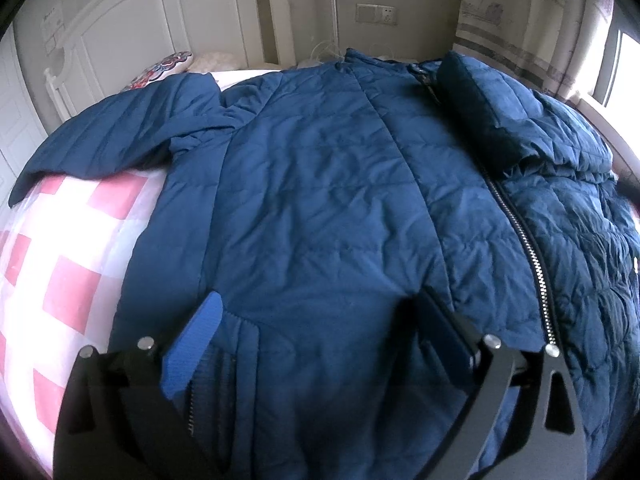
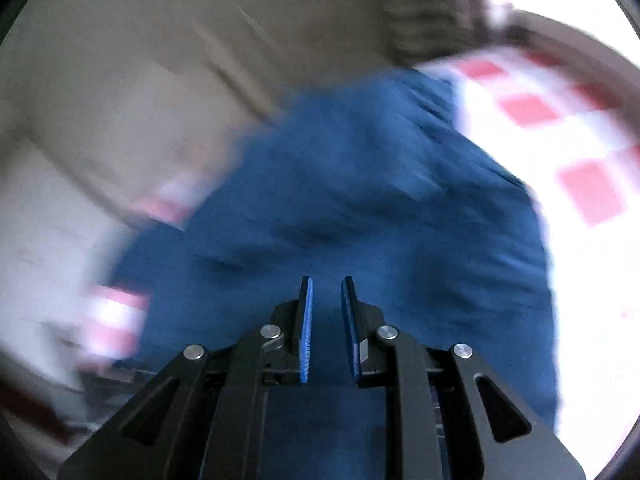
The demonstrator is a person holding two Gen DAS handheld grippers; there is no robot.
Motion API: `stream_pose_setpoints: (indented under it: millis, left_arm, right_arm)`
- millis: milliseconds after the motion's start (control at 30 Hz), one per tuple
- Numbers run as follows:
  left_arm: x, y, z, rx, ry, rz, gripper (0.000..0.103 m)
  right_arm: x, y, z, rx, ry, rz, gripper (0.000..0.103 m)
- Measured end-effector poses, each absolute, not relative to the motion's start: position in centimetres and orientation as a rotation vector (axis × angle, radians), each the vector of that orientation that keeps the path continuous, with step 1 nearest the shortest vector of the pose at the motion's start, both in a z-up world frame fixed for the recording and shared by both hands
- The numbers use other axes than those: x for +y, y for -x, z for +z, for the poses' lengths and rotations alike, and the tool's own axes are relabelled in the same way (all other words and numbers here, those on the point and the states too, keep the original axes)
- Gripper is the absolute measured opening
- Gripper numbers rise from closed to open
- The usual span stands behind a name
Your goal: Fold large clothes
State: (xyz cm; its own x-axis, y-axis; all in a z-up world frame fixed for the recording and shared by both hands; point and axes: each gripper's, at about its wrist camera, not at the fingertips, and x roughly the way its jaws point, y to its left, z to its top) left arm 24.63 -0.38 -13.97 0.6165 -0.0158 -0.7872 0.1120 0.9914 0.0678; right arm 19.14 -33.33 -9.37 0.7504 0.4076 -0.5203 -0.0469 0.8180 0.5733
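Observation:
A large navy quilted jacket [image 1: 320, 200] lies spread on the pink-and-white checked bed cover [image 1: 72, 260]. Its zipper [image 1: 520, 232] runs down the right side, one sleeve [image 1: 120, 132] stretches out to the left, and the collar [image 1: 492, 100] is folded over at the top. My left gripper [image 1: 316, 304] stands open wide over the jacket's hem, with a finger resting on the cloth on each side. In the blurred right wrist view, my right gripper [image 2: 327, 282] hovers above the jacket [image 2: 360, 180]. Its blue pads are nearly together, and I see no fabric between them.
A white headboard [image 1: 132, 20] and a patterned pillow [image 1: 160, 68] are at the far end of the bed. Wall sockets [image 1: 376, 14] sit behind the bed, and a bright window [image 1: 624, 64] is at the right. Checked cover [image 2: 580, 160] shows to the jacket's right.

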Motion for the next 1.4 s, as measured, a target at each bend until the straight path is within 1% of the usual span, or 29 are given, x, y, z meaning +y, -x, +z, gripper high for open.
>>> stream_pose_setpoints:
  millis: [67, 167, 233, 300, 333, 367, 400, 433, 500, 533, 733, 800, 833, 867, 900, 933, 967, 1133, 1200, 1233, 1267, 1333, 1400]
  left_arm:
    - [-0.3, -24.6, -14.0, 0.904, -0.114, -0.074, 0.097]
    - [-0.4, -24.6, -13.9, 0.904, -0.113, -0.074, 0.097]
    - [-0.4, -24.6, -14.0, 0.904, -0.115, -0.073, 0.097]
    - [-0.3, -24.5, -14.0, 0.903, -0.115, -0.073, 0.097]
    - [-0.3, -24.5, -14.0, 0.903, -0.114, -0.073, 0.097]
    - [-0.4, -24.5, -14.0, 0.903, -0.113, -0.073, 0.097]
    - [-0.4, -24.5, -14.0, 0.903, -0.115, -0.073, 0.097]
    - [-0.4, -24.6, -14.0, 0.903, -0.115, -0.073, 0.097]
    - [-0.4, -24.6, -14.0, 0.903, -0.115, -0.073, 0.097]
    - [-0.4, -24.6, -14.0, 0.904, -0.114, -0.073, 0.097]
    - [-0.4, -24.5, -14.0, 0.903, -0.114, -0.073, 0.097]
    - [-0.4, -24.6, -14.0, 0.903, -0.113, -0.073, 0.097]
    - [-0.4, -24.6, -14.0, 0.903, -0.113, -0.073, 0.097]
    - [-0.4, -24.5, -14.0, 0.904, -0.113, -0.073, 0.097]
    - [-0.4, -24.5, -14.0, 0.904, -0.114, -0.074, 0.097]
    - [-0.4, -24.5, -14.0, 0.903, -0.114, -0.074, 0.097]
    - [-0.4, -24.4, -14.0, 0.903, -0.113, -0.074, 0.097]
    - [-0.4, -24.4, -13.9, 0.902, -0.107, -0.076, 0.097]
    - [-0.3, -24.4, -13.9, 0.901, -0.098, -0.081, 0.097]
    - [-0.2, -24.4, -13.8, 0.901, -0.092, -0.083, 0.097]
    - [-0.1, -24.4, -13.8, 0.9, -0.082, -0.087, 0.097]
    - [0.2, -24.4, -13.7, 0.901, -0.064, -0.096, 0.097]
    - [0.6, -24.5, -13.5, 0.916, -0.039, -0.113, 0.097]
  right_arm:
    - [-34.2, -19.9, -9.9, 0.744, -0.577, 0.221, 0.02]
    - [-36.4, -19.3, -9.1, 0.641, -0.692, 0.231, 0.02]
    - [-37.5, -19.2, -8.0, 0.59, -0.703, 0.195, 0.023]
    - [-38.0, -21.0, -8.0, 0.647, -0.659, 0.115, 0.025]
    - [-38.0, -22.4, -8.3, 0.681, -0.653, 0.107, 0.03]
    - [-38.2, -23.3, -9.1, 0.723, -0.661, 0.11, 0.043]
    - [-38.2, -24.7, -10.1, 0.788, -0.668, 0.107, 0.061]
    - [-37.6, -25.7, -10.2, 0.807, -0.67, 0.119, 0.098]
    - [-36.0, -26.5, -11.0, 0.862, -0.649, 0.107, 0.099]
    - [-34.8, -27.1, -11.0, 0.892, -0.594, 0.091, 0.099]
    - [-29.9, -26.2, -7.4, 0.737, -0.431, 0.086, 0.099]
    - [-28.8, -26.4, -6.6, 0.706, -0.398, 0.09, 0.093]
    - [-28.1, -26.6, -6.3, 0.701, -0.407, 0.133, 0.082]
    - [-27.5, -27.1, -6.2, 0.711, -0.424, 0.186, 0.069]
    - [-27.0, -27.3, -6.3, 0.717, -0.429, 0.22, 0.059]
    - [-25.9, -27.9, -6.3, 0.724, -0.415, 0.268, 0.04]
    - [-24.7, -28.3, -6.2, 0.728, -0.388, 0.298, 0.032]
    - [-16.5, -28.6, -5.3, 0.746, -0.204, 0.605, 0.032]
    - [-14.6, -27.9, -4.6, 0.741, -0.121, 0.568, 0.051]
    - [-14.5, -27.5, -4.3, 0.721, -0.12, 0.565, 0.069]
    - [-14.8, -27.0, -3.8, 0.695, -0.126, 0.567, 0.074]
    - [-16.0, -26.0, -3.1, 0.673, -0.141, 0.542, 0.074]
    - [-18.8, -24.6, -3.1, 0.659, -0.154, 0.477, 0.077]
